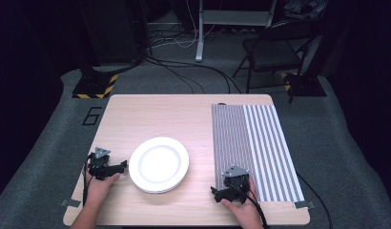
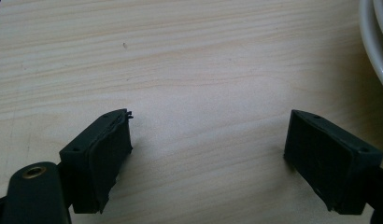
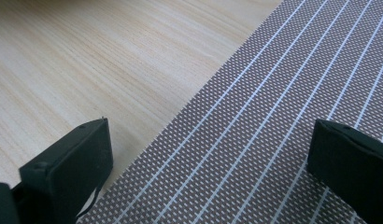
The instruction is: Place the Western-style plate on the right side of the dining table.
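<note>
1. Your left gripper point(image 1: 118, 167) sat low over the table point(image 1: 174, 114) with its jaws spread wide and nothing between them; the left gripper view showed only bare wood between the two black pads.
2. Your right gripper point(image 1: 218, 192) was likewise spread and empty, resting at the near left corner of the striped placemat point(image 1: 260, 143). In the right gripper view one jaw stood over wood and the other over the mat's weave, so the mat's edge ran between them.
3. The white plate point(image 1: 159, 164) lay flat on the table just beside your left gripper, its rim curving into the top right corner of the left gripper view point(image 2: 372, 42). It was well apart from the placemat, with bare wood between the two.
4. Judging by looks, the plate was stiff, glazed and breakable, so probably slick under rubber pads and heavy enough to tip in a one-sided hold. The raised rim nearest your left gripper looked like the only place to take it, one jaw under the lip and one on top.
5. The placemat looked thin, light and floppy, likely to bend or slide if dragged. Its near edge at your right gripper was the natural place to pinch.
6. Whether the plate was one piece or two stacked could not be told from above.
</note>
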